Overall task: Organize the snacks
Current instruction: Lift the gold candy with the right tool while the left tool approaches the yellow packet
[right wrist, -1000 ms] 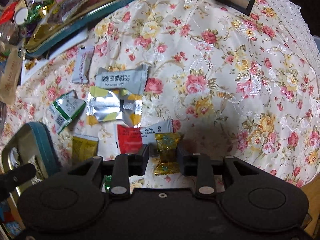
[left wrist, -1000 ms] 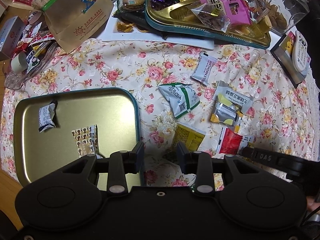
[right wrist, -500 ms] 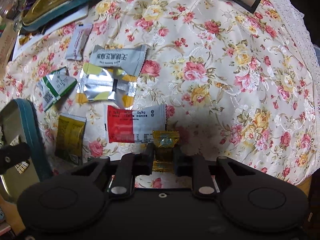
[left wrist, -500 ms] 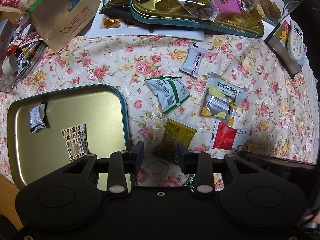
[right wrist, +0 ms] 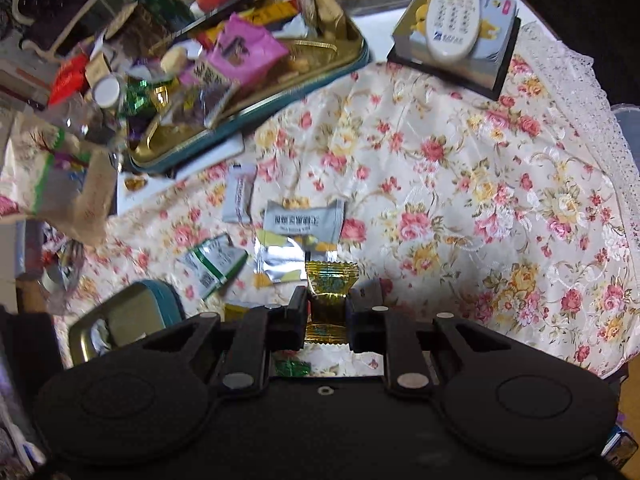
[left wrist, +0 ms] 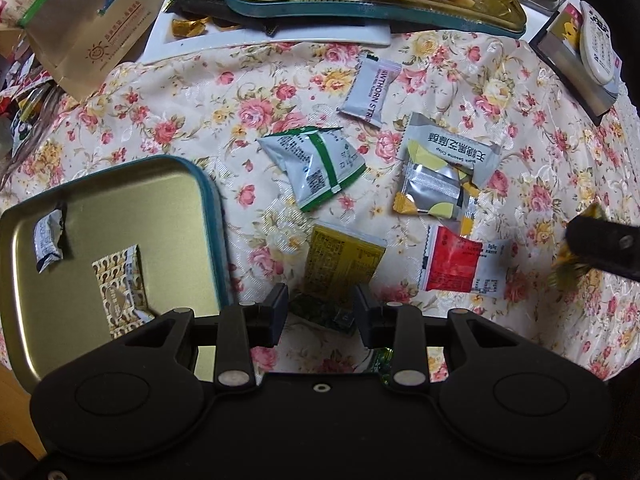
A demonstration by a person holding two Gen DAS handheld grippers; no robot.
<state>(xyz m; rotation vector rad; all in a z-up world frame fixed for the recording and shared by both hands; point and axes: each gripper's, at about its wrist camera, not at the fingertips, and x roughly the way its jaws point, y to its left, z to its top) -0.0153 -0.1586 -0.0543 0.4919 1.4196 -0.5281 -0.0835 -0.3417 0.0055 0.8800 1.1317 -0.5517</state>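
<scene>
My right gripper (right wrist: 326,316) is shut on a gold-wrapped candy (right wrist: 330,280), held clear above the floral cloth; the left wrist view shows the same candy (left wrist: 568,260) at the right edge. My left gripper (left wrist: 320,314) points down, open, with a small dark green packet (left wrist: 316,312) lying between its fingers, untouched. Just beyond lie a yellow packet (left wrist: 340,264), a red-and-white packet (left wrist: 456,266), a green-and-white packet (left wrist: 316,168), a silver-and-yellow one (left wrist: 432,196), a grey one (left wrist: 448,148) and a hawthorn strip (left wrist: 370,90). The gold tray with a teal rim (left wrist: 212,216) at left holds two small snacks.
A big tin (left wrist: 360,12) heaped with snacks stands at the back on a white board. A paper bag (left wrist: 100,28) and clutter fill the back left. A remote control (right wrist: 452,12) rests on a box at the back right. The cloth's lace edge (right wrist: 580,80) runs along the right.
My right gripper closed on the gold candy and lifted it off the cloth. My left gripper sank and shifted toward the dark green packet beside the tray, still open.
</scene>
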